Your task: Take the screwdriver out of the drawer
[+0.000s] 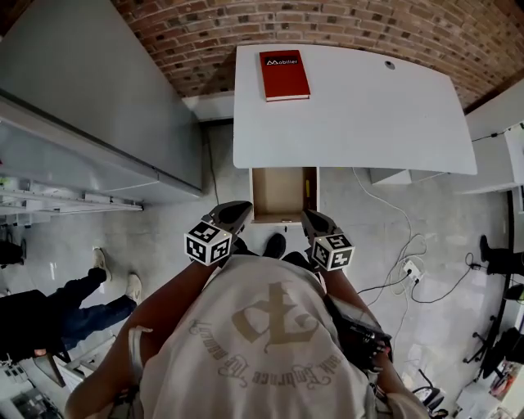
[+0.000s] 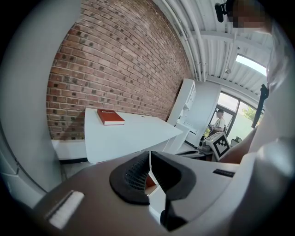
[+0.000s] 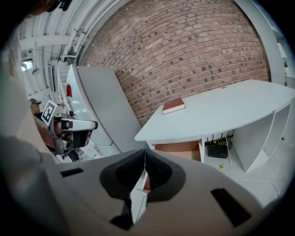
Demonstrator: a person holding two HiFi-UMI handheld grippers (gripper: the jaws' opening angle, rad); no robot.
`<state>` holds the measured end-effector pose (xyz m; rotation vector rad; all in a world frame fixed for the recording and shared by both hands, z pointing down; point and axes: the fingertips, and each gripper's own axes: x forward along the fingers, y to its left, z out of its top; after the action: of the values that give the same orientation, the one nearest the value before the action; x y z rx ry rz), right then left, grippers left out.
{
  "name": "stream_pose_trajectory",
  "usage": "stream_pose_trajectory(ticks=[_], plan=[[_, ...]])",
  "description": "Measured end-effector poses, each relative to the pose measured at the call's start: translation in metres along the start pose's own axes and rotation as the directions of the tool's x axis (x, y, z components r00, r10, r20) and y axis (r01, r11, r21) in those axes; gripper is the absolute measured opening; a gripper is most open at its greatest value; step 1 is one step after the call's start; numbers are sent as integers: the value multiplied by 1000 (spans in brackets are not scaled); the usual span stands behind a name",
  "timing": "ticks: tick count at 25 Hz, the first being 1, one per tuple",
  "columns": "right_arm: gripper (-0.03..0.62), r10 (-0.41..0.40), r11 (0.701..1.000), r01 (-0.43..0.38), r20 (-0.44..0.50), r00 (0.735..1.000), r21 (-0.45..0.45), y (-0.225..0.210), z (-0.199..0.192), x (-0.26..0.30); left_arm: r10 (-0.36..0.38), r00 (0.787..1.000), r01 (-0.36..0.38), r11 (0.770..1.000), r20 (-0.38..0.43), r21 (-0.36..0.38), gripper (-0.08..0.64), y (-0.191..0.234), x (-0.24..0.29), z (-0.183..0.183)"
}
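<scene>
Red-brown brick wall (image 1: pixel 327 24) closes off the far side of the room, and against it stands a white desk with a curved top (image 1: pixel 368 114) on a pale, glossy floor (image 1: pixel 164 237). Near the desk's back left corner lies a red hardcover book (image 1: pixel 284 74), flat and well apart from everything else. Under the front edge of the desk an open drawer with a light brown wooden inside (image 1: pixel 274 192) is pulled out toward the person. A yellow-handled screwdriver (image 1: pixel 308 186) lies inside it, tight along the right wall (too small in the head view to tell more than its colour and place).

The left gripper (image 1: pixel 237 211) hangs just outside the drawer's front left corner and the right gripper (image 1: pixel 313 219) just outside its front right corner, each with its black-and-white marker cube (image 1: pixel 208 241) behind it. Neither touches the drawer or the screwdriver. In the left gripper view the dark ribbed pads meet in a thin line with nothing between them; the right gripper's jaws are likewise pressed together and empty.

White cables (image 1: pixel 401 213) trail over the floor at the right to a power strip (image 1: pixel 409 268), and a tall grey panel (image 1: pixel 98 90) stands at the left.
</scene>
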<state>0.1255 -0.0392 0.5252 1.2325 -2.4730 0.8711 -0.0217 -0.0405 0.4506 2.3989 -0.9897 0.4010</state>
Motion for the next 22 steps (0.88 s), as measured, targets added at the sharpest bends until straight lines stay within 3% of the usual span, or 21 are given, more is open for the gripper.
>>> stream_pose_trajectory(ticks=[8, 22], plan=[[6, 0, 1000, 2, -75, 997, 26, -11, -25, 13, 22, 999, -22, 1000, -44, -19, 15, 4, 5, -11], [8, -132, 990, 138, -158, 979, 29, -30, -40, 32, 0, 998, -4, 997, -67, -71, 15, 21, 14, -25]])
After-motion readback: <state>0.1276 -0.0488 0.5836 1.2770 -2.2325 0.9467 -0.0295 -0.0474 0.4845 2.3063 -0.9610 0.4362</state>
